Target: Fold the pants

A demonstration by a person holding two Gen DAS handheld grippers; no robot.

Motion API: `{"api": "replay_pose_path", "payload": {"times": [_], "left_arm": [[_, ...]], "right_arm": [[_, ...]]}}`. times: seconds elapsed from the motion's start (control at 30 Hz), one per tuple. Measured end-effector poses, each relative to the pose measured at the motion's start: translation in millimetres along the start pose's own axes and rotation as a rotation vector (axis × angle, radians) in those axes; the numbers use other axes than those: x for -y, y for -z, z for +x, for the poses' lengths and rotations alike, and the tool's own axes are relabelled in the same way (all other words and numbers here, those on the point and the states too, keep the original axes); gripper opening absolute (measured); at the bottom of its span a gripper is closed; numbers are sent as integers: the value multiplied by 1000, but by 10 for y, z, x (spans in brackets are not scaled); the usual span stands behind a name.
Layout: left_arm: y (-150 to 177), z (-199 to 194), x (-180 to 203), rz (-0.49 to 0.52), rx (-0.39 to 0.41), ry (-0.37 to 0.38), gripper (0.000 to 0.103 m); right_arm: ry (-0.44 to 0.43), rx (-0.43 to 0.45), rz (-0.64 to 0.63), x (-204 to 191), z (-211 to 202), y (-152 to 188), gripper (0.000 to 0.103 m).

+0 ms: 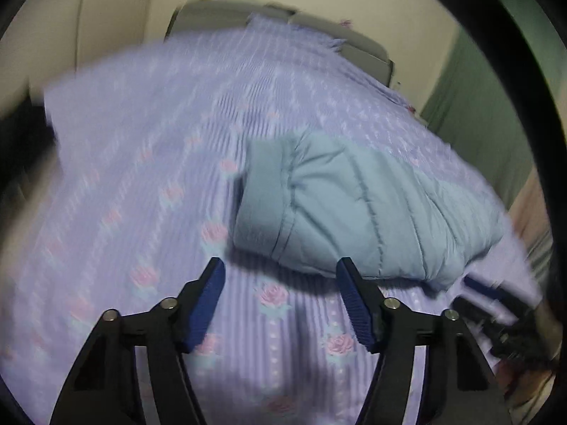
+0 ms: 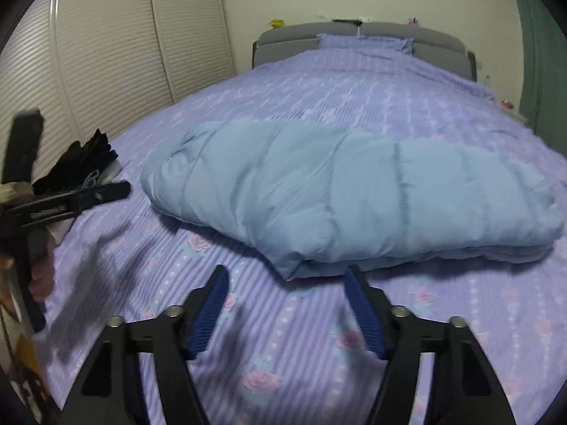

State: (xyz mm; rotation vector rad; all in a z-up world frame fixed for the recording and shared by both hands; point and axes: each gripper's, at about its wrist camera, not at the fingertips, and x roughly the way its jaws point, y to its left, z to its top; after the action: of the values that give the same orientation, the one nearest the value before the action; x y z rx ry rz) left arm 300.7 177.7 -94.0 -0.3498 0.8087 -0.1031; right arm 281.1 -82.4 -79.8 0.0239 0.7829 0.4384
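Light blue quilted pants [image 2: 347,191] lie folded in a thick bundle across the purple flowered bedspread [image 2: 290,354]. In the left wrist view the pants [image 1: 358,212] lie just beyond my left gripper [image 1: 280,265], which is open and empty above the bedspread. My right gripper [image 2: 286,272] is open and empty, with its fingertips just short of the bundle's near edge. The left gripper also shows at the left edge of the right wrist view [image 2: 71,194], held in a hand. The right gripper shows blurred at the right edge of the left wrist view [image 1: 496,304].
A grey headboard [image 2: 283,40] and a purple pillow [image 2: 365,40] stand at the far end of the bed. Slatted white closet doors [image 2: 106,53] run along the left. A green curtain [image 2: 542,63] hangs at the right. A dark garment [image 2: 88,157] lies at the bed's left edge.
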Motion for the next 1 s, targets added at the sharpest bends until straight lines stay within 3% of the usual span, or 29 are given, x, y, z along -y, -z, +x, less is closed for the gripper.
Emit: {"api": "replay_pose_path", "payload": {"times": [0.07, 0.13, 0.23, 0.37, 0.47, 0.57, 0.63, 0.73, 0.93, 1.0], "left_arm": [[-2, 111, -174, -149, -26, 99, 58], [-9, 206, -271, -227, -33, 138, 58], [-53, 315, -311, -302, -44, 197, 58], [-114, 351, -297, -385, -25, 279, 58], [-182, 346, -212, -357, -10, 257, 59], [-201, 528, -235, -389, -72, 254, 58], [-207, 601, -246, -408, -85, 253, 46], [-248, 558, -159, -362, -68, 213, 35], [-343, 418, -55, -249, -44, 119, 32], [-361, 424, -33, -224, -34, 95, 32]], "right_arm": [[-28, -12, 51, 69, 95, -21, 58], [-19, -13, 66, 100, 142, -46, 55], [-22, 0, 56, 88, 165, -80, 54], [-53, -46, 82, 141, 311, -91, 54], [-81, -27, 124, 179, 316, -81, 54], [-78, -45, 110, 153, 349, -78, 55], [-72, -61, 115, 153, 341, -35, 54], [-74, -71, 100, 122, 337, 9, 54], [-85, -26, 93, 121, 341, -85, 53], [-65, -2, 80, 115, 301, -136, 44]]}}
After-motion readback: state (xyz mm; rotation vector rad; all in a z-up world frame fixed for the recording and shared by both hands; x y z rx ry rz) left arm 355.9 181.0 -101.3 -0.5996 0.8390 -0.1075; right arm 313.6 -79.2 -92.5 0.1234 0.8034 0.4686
